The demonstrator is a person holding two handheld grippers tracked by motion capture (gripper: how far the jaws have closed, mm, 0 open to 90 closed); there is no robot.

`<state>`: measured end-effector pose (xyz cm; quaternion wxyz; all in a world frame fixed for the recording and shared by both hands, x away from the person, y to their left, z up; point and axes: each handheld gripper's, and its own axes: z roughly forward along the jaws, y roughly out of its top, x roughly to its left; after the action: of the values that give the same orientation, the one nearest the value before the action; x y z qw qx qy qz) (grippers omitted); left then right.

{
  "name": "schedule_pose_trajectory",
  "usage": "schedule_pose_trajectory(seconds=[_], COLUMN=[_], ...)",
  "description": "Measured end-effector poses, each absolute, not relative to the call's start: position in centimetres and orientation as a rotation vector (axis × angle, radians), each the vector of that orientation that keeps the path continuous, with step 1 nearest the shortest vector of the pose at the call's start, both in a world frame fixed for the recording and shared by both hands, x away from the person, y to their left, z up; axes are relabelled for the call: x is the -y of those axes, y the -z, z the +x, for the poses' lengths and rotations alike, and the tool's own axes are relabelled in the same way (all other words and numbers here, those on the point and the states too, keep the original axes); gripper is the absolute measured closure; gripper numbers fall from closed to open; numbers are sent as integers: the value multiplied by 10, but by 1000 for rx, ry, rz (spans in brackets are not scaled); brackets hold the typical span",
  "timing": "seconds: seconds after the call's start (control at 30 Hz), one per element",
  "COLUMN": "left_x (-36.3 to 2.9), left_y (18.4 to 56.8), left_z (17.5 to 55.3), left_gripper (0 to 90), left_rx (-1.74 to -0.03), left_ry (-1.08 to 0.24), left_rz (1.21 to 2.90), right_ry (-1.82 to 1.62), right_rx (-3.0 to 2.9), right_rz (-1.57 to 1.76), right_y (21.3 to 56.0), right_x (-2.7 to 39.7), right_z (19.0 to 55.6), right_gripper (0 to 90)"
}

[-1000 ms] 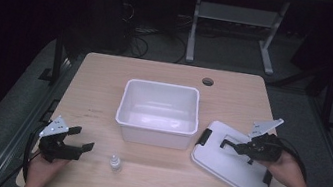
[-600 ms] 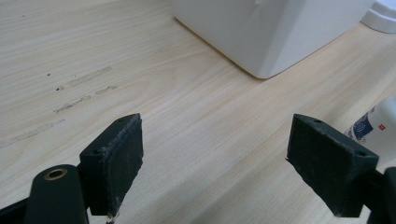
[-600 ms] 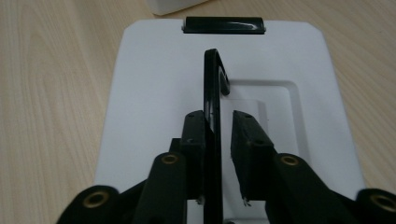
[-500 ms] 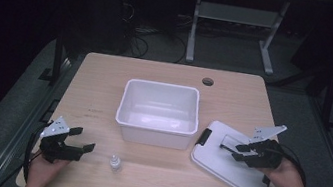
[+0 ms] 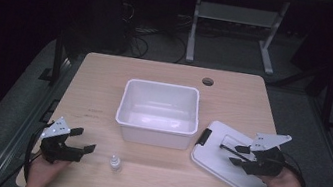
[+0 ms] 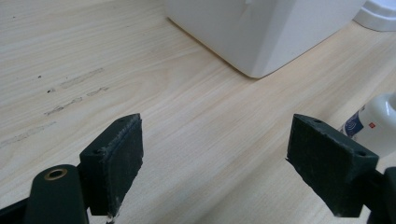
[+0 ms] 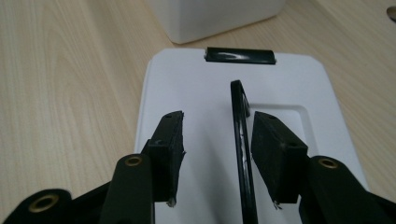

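The lid [image 5: 230, 159] is found flat on the counter [image 5: 103, 93] right of the bin [image 5: 159, 112], its raised handle [image 7: 243, 144] running lengthwise between the right gripper's [image 5: 241, 155] just-opened, unclamped fingers [image 7: 278, 154], while the left gripper [image 5: 80, 140], fingers apart, is held empty well off.

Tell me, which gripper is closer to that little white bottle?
Left. The left gripper sits just beside the small bottle, jaws open; the right gripper is across the table over the white lid.
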<state>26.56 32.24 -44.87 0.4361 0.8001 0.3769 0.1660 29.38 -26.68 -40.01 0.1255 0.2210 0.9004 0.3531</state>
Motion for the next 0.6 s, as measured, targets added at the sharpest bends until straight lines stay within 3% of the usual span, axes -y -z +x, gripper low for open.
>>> schedule_pose_trajectory(seconds=[0.37,0.6], left_x=[-321,-317], left_y=[447,444], left_z=[265,265], left_gripper=[187,215], left_rx=[-916,-881], left_ry=[-379,-342], left_rz=[2005,2035], right_ry=[-1055,-1074], right_rx=[-2638,-2627], right_rz=[583,580], right_y=[407,419], right_x=[256,246], right_z=[274,269], right_gripper=[549,499])
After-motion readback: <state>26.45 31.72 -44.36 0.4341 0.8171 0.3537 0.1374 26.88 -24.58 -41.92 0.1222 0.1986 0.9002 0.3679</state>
